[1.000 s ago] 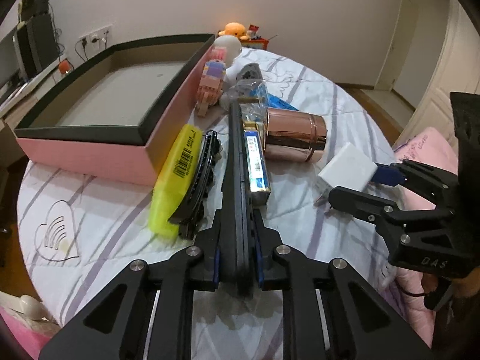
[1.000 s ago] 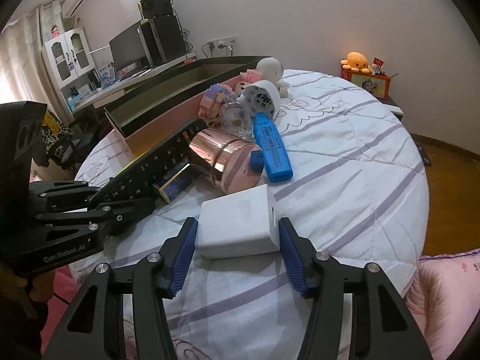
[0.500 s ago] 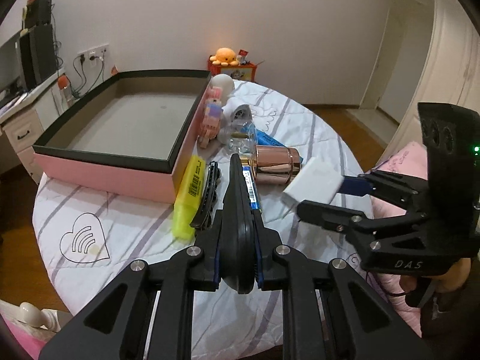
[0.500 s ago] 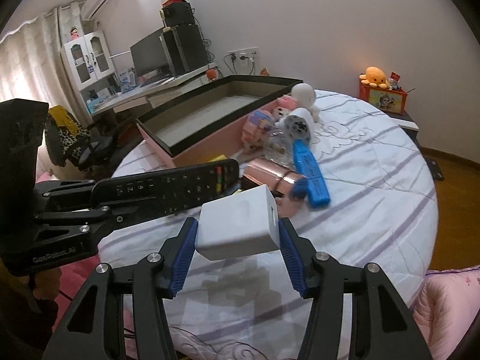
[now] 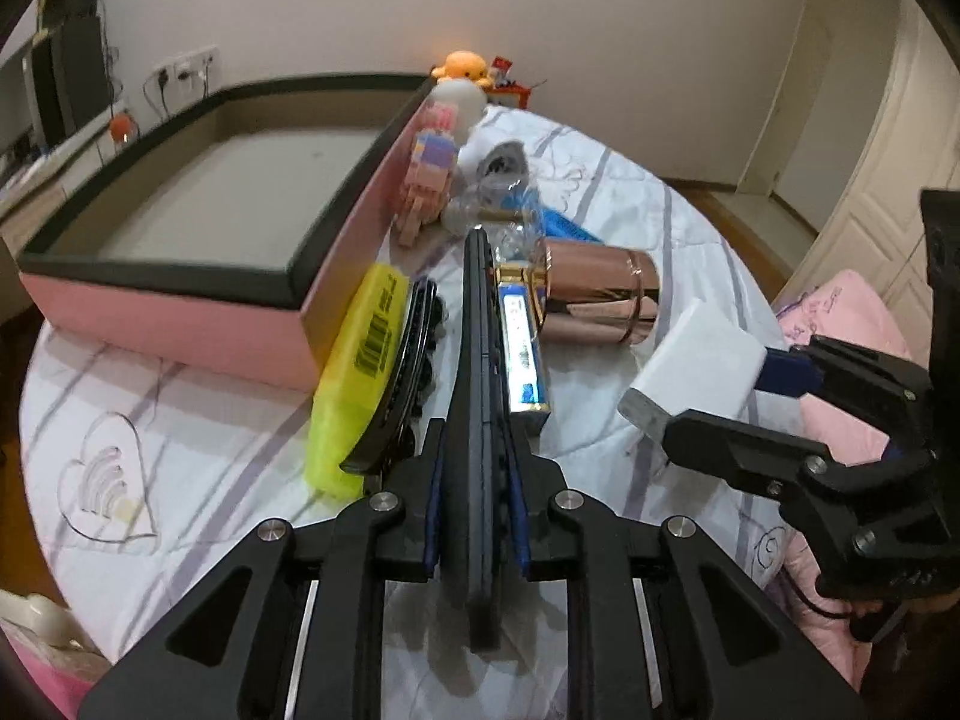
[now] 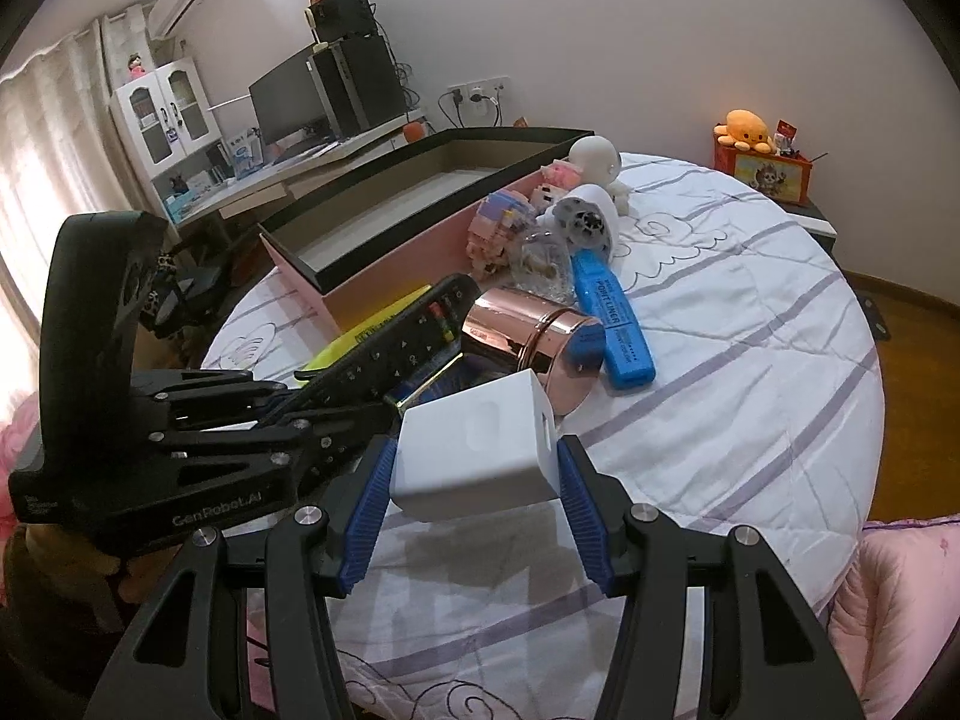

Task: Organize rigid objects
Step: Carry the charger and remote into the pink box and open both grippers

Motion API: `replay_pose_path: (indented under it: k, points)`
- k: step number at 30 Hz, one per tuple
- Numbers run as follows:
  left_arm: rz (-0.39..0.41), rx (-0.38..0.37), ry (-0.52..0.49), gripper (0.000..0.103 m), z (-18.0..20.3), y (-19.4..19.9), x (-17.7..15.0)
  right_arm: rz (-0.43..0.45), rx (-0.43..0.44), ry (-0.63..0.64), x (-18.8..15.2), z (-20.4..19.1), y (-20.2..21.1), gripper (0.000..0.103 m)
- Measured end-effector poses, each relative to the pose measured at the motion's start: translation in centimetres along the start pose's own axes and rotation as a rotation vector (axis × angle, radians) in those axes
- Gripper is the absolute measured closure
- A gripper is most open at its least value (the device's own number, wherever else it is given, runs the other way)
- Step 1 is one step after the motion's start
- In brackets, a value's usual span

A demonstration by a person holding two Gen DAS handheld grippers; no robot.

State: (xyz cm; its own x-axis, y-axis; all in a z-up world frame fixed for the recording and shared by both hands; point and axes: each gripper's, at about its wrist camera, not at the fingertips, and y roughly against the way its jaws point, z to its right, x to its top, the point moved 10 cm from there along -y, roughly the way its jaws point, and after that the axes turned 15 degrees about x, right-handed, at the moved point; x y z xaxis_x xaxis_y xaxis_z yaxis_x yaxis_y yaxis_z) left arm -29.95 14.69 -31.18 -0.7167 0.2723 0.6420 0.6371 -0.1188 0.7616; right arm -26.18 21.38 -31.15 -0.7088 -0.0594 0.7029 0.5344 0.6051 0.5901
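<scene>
The remote control (image 5: 477,360) is clamped edge-on in our left gripper (image 5: 477,516), above the surface (image 6: 750,360). Our right gripper (image 6: 474,480) squeezes a white charger (image 6: 474,450), held at 3 o'clock of the remote. The pink box (image 5: 180,318) sits open at 10 o'clock.

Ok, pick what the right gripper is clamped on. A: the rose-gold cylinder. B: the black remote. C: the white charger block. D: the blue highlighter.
C: the right gripper has its blue pads on both sides of the white charger block; the black remote is in the left gripper.
</scene>
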Motion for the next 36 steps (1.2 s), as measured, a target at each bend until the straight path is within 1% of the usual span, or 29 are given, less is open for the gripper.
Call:
replay_pose_path:
  k: [4,8,11,18,22,25,28,31,33,36]
  points:
    - [0.055,-0.006,0.001,0.086,-0.6,2.2,1.2,0.017,-0.001,0.015,0.9,-0.3,0.3,0.047]
    - [0.086,-0.04,0.03,0.086,-1.6,3.7,2.5,0.033,0.003,0.042,2.2,-1.1,0.1,0.047]
    - [0.116,-0.046,0.043,0.086,-2.3,4.8,3.2,0.037,0.002,0.061,3.1,-1.7,-0.2,0.047]
    - [0.162,-0.05,0.064,0.086,-3.6,6.2,5.1,0.055,0.006,0.097,5.5,-3.0,-0.9,0.047]
    - [0.182,-0.027,0.066,0.086,-4.5,6.3,6.4,0.074,0.006,0.124,7.4,-3.9,-1.3,0.047]
    - [0.194,-0.008,0.08,0.086,-5.8,6.0,7.5,0.094,-0.003,0.152,9.6,-4.5,-1.9,0.047]
    - [0.201,0.031,0.093,0.086,-7.6,5.3,8.6,0.106,-0.01,0.171,12.0,-4.8,-3.0,0.047]
    - [0.187,0.073,0.119,0.086,-9.6,3.8,9.8,0.106,-0.012,0.177,13.8,-4.9,-4.8,0.047]
    - [0.175,0.1,0.135,0.086,-10.9,2.6,10.3,0.083,-0.016,0.172,14.8,-4.6,-6.6,0.047]
    - [0.134,0.124,0.159,0.086,-12.5,0.2,10.8,0.046,-0.016,0.155,15.7,-4.0,-9.3,0.047]
